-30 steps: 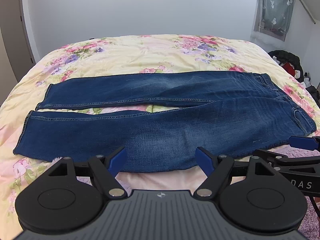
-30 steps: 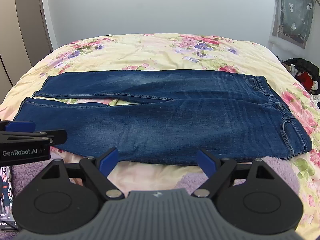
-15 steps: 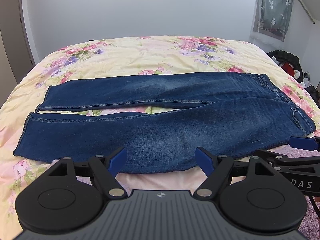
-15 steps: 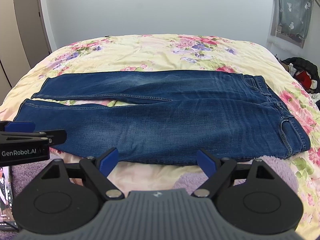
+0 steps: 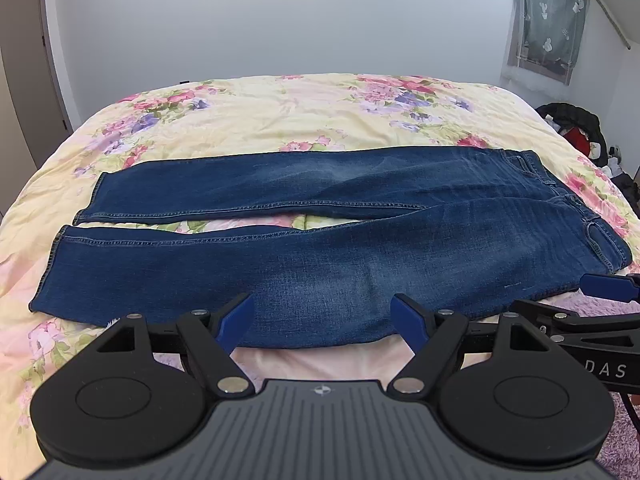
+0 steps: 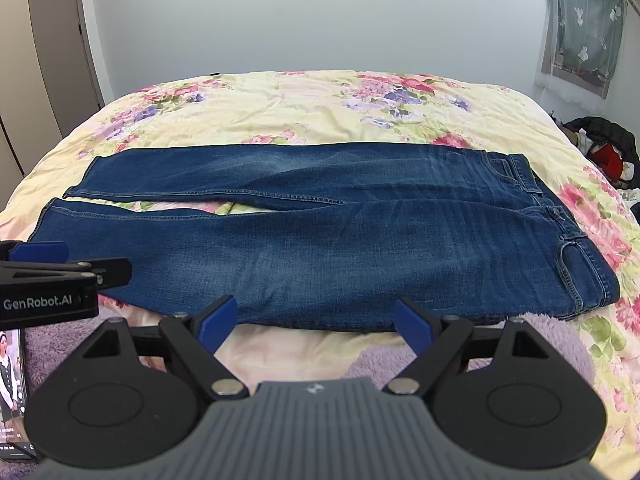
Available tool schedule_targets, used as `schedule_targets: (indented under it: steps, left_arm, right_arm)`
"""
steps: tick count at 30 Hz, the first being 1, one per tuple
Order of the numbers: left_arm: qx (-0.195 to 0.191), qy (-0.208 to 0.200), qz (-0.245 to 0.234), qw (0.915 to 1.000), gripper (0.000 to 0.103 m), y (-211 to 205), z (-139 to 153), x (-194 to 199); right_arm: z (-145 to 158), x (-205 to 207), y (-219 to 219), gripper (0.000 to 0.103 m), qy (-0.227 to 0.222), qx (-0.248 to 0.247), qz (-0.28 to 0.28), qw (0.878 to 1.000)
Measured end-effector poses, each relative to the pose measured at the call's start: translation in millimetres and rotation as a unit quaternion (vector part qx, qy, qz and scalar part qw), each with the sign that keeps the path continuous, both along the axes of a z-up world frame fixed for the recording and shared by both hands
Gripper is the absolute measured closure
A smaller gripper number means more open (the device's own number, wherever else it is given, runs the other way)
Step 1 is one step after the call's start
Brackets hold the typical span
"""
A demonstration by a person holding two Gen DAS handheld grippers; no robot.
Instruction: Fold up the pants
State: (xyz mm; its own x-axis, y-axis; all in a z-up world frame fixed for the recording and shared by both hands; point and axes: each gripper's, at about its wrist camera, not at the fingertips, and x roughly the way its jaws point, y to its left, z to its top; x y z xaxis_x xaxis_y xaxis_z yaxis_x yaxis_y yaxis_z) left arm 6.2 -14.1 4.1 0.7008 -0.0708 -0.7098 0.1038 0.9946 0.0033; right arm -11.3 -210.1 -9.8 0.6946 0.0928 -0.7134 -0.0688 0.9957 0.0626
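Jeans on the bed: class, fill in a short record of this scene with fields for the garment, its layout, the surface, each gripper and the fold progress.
garment: blue jeans
layout: spread flat and unfolded, waistband to the right, leg hems to the left, legs slightly parted
surface: floral bedspread
left gripper: open, empty, at the near edge of the jeans
right gripper: open, empty, at the near edge nearer the waistband
other: dark clothes pile beside the bed at right
fold progress: no fold made yet
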Motion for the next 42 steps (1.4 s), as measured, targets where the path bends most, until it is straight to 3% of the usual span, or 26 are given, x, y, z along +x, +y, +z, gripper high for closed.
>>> schedule_targets:
  steps: [21, 26, 31, 36, 42]
  left_arm:
    - [0.009, 0.002, -0.001, 1.0, 0.012, 17.3, -1.1, 3.6]
    - [0.035, 0.001, 0.004, 0.9994, 0.013, 54.3, 2.3, 14.4]
    - [0.09, 0.001, 0.033, 0.9954, 0.02, 105.2, 7.3, 29.2]
    - [0.117, 0.016, 0.036, 0.9923, 0.03, 147.5, 1.8, 41.7]
    - [0.143, 0.035, -0.002, 0.989, 0.04, 185.4, -15.1, 58.1]
  right_arm:
    - [-0.7, 2.5, -5.4, 0.021, 0.002, 0.0, 0.001, 1.0]
    - [-8.9, 17.3, -44.6, 0.021, -0.003, 0.035, 0.003, 0.999]
    - [-15.7, 41.8, -105.5, 0.022, 0.015, 0.022, -0.034, 0.999]
    - [-18.9, 65.6, -166.4, 0.034, 0.049, -0.019, -0.054, 0.997]
    - [-10.6, 93.2, -233.1, 0.061, 0.074, -0.054, -0.051, 0.995]
